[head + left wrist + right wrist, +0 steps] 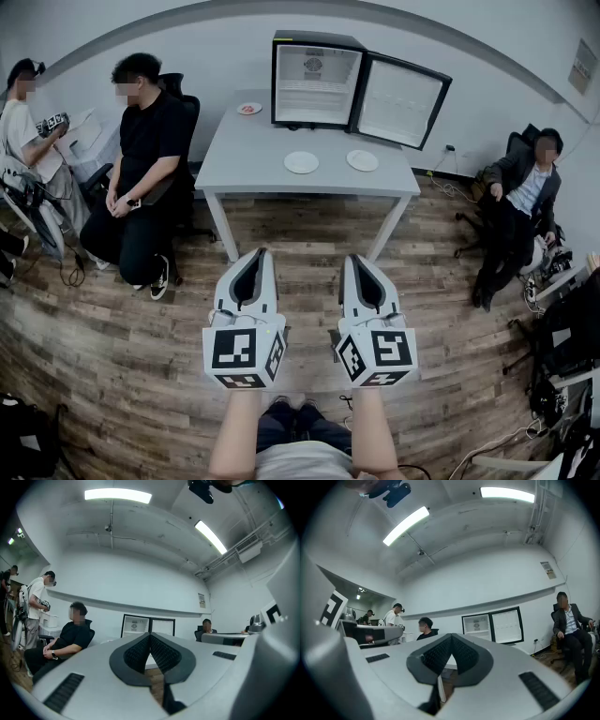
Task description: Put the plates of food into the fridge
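Observation:
A small black fridge (317, 80) stands on the far side of a grey table (272, 178), its door (403, 101) swung open to the right. Three plates lie on the table: one with red food (248, 109) left of the fridge, and two (301, 162) (362, 160) side by side in front of it. My left gripper (259, 253) and right gripper (354, 260) are held side by side over the wooden floor, well short of the table. Both are shut with nothing between the jaws. In each gripper view the fridge (136, 625) (492, 626) shows beyond the closed fingertips (148, 641) (449, 644).
A person in black (141, 178) sits on a chair at the table's left end, with another person (23, 122) further left. A third person (516, 206) sits at the right wall. Cables and equipment (553, 375) lie along the right side.

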`<act>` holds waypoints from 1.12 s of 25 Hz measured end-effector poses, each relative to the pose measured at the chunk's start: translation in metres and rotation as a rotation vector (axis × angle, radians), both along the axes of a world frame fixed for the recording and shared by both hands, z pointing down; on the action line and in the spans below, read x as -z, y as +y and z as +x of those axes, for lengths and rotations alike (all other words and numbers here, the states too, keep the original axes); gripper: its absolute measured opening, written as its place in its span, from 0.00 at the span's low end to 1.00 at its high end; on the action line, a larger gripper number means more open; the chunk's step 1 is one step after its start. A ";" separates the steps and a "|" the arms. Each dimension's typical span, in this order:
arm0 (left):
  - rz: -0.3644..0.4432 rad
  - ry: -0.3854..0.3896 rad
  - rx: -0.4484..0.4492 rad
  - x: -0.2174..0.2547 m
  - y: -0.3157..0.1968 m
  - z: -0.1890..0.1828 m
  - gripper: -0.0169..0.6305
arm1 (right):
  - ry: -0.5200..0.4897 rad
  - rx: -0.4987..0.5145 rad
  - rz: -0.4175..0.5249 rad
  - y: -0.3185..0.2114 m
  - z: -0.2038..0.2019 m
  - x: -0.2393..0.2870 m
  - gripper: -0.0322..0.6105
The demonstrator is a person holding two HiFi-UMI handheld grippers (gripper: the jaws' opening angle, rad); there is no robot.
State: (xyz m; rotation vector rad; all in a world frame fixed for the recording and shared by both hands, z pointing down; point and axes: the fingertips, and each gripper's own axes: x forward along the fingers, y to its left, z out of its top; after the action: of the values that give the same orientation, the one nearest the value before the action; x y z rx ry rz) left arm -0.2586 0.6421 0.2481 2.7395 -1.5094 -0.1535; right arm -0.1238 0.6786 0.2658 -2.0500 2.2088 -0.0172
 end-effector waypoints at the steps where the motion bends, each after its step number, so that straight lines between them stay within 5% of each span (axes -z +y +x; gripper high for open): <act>1: 0.000 -0.001 0.000 0.000 0.000 0.000 0.04 | -0.002 0.000 0.001 0.001 0.000 0.000 0.07; 20: -0.021 0.027 -0.023 -0.004 0.000 0.003 0.04 | -0.021 -0.003 0.017 0.004 0.004 0.003 0.07; 28: -0.077 0.038 -0.029 -0.021 -0.002 0.020 0.04 | -0.077 -0.043 -0.007 0.010 0.041 -0.012 0.08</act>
State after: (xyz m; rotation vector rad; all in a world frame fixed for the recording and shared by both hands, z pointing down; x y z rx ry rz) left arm -0.2384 0.6402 0.2694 2.6817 -1.4345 -0.1439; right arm -0.0831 0.6884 0.2779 -2.0633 2.1219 -0.0977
